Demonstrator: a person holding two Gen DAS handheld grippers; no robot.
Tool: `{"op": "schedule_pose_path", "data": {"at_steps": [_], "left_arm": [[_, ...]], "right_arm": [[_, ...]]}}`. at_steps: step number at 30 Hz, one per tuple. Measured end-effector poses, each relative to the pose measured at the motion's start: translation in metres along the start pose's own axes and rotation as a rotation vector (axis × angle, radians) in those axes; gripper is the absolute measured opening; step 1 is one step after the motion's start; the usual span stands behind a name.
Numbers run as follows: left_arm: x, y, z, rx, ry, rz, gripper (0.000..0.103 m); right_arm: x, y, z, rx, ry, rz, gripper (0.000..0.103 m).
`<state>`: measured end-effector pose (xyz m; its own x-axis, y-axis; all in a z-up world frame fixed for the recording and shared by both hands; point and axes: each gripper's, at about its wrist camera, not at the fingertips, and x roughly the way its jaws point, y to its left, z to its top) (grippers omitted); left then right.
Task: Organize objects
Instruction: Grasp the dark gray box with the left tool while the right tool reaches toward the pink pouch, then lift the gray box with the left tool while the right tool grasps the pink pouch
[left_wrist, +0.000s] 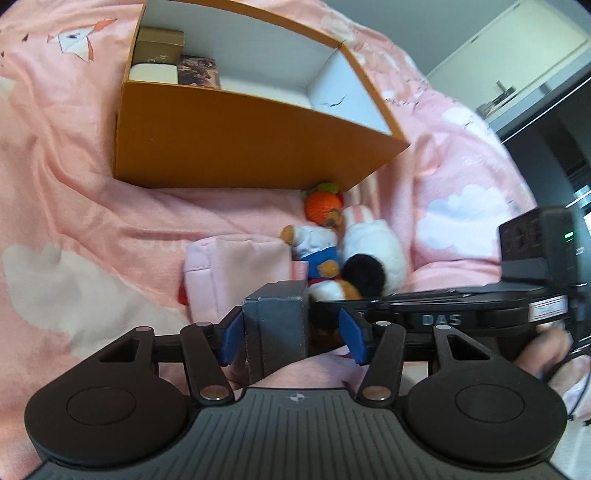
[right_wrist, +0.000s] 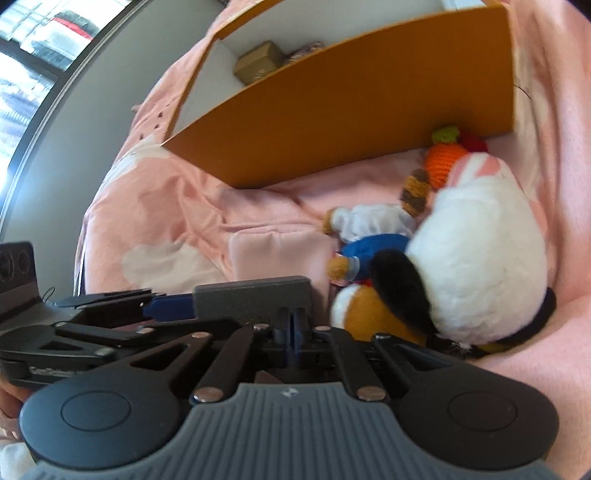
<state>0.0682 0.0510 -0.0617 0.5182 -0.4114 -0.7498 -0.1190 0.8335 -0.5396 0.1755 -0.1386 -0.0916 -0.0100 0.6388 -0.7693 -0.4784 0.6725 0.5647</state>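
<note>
An orange cardboard box (left_wrist: 236, 140) with a white inside lies on the pink bedding; it also shows in the right wrist view (right_wrist: 351, 103). My left gripper (left_wrist: 291, 332) is open, its blue pads around a grey box (left_wrist: 277, 325), the left pad touching it, the right pad apart. In the right wrist view the grey box (right_wrist: 255, 295) sits just ahead. My right gripper (right_wrist: 295, 332) is shut and empty, beside the grey box. A pile of plush toys (left_wrist: 332, 251) lies in front of the orange box, with a big white plush (right_wrist: 480, 266) nearest.
Small boxes (left_wrist: 162, 55) sit in the orange box's far left corner. A pink pouch (left_wrist: 236, 273) lies by the toys. A crocheted carrot (right_wrist: 443, 158) leans against the box wall. The right gripper body (left_wrist: 480, 314) crosses the left view. A window (right_wrist: 37, 55) is at left.
</note>
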Motion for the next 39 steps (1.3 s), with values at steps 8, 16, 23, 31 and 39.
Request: {"op": "schedule_pose_path", "data": {"at_steps": [8, 16, 23, 31, 39], "left_arm": [[0.020, -0.001, 0.003, 0.003, 0.034, -0.026, 0.058], [0.012, 0.006, -0.001, -0.028, 0.007, -0.019, 0.040], [-0.024, 0.008, 0.004, -0.033, -0.083, 0.025, 0.038], [-0.067, 0.020, 0.017, -0.064, -0.215, 0.079, 0.038], [-0.065, 0.028, 0.017, -0.048, -0.192, 0.162, 0.038]], "right_arm": [[-0.007, -0.006, 0.000, 0.038, -0.016, -0.062, 0.004], [-0.006, -0.002, -0.001, 0.017, -0.020, -0.076, 0.005], [-0.014, 0.015, 0.005, -0.056, -0.037, -0.072, 0.010], [0.009, 0.035, 0.021, -0.106, 0.065, -0.105, 0.041], [0.043, 0.045, 0.008, -0.119, 0.233, -0.153, 0.044]]}}
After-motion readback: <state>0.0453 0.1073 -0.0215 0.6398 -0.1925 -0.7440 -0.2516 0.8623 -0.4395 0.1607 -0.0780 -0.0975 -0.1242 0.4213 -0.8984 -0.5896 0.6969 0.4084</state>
